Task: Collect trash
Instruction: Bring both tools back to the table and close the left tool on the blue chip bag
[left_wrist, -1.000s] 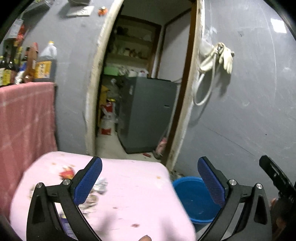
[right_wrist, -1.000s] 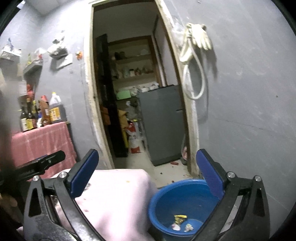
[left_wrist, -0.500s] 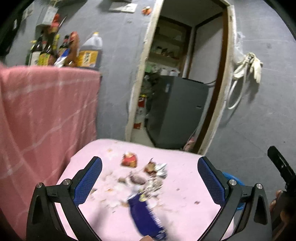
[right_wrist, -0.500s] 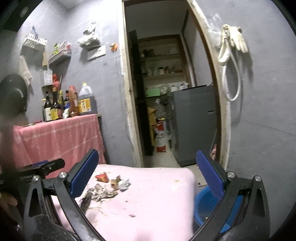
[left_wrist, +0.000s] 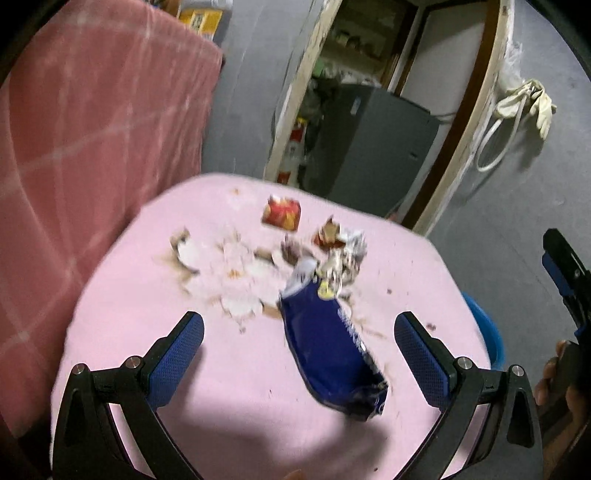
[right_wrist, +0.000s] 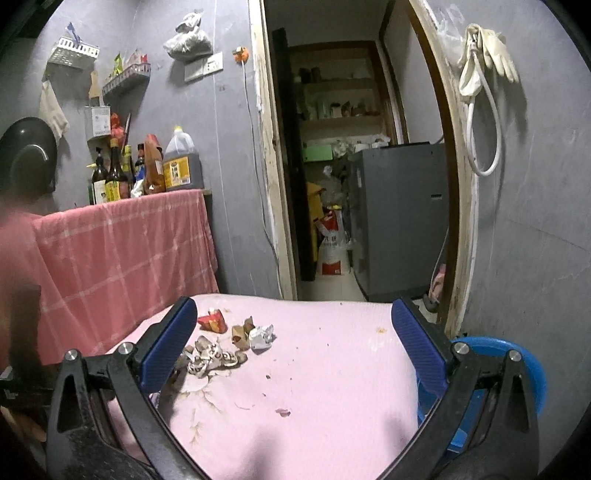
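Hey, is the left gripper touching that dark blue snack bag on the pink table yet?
Apart. In the left wrist view the left gripper is wide open, and pink table shows between each finger and the blue snack bag.

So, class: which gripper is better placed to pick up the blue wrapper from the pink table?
Left, probably. The left gripper is open with the blue wrapper lying between its fingers; the right gripper, also open, faces smaller scraps.

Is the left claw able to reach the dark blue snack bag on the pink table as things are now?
Probably yes. The left claw is open and empty, the dark blue snack bag lies flat on the pink table between its fingers, and nothing stands between them.
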